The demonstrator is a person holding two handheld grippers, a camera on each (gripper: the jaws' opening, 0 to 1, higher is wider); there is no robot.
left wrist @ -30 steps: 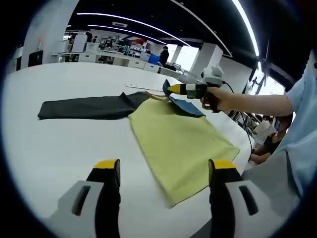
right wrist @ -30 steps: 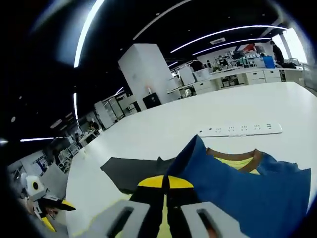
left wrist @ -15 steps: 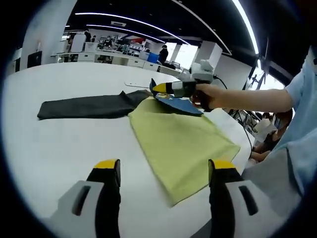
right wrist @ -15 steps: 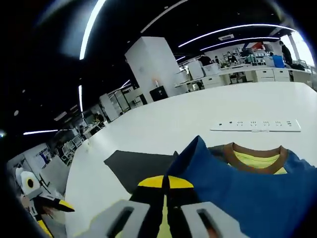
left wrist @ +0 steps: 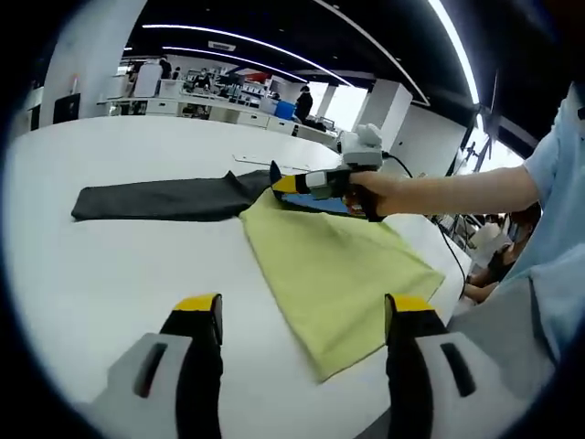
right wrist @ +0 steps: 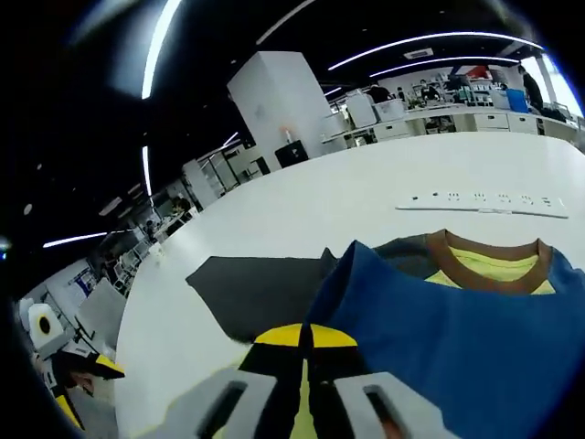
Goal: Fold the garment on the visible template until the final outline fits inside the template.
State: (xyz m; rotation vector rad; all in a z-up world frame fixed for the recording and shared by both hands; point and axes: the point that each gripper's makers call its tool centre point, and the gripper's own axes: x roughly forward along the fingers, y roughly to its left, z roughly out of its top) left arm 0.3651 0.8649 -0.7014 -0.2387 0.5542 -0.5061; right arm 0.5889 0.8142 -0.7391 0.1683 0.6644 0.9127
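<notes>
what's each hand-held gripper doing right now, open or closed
Left hand-held gripper: open, holding nothing, above the white table.
Right hand-held gripper: closed on the blue sleeve of the garment.

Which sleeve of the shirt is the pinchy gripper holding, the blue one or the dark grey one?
The blue sleeve: the right gripper is shut on its edge, folding it over the yellow body. The dark grey sleeve lies flat and stretched out on the white table, untouched.
</notes>
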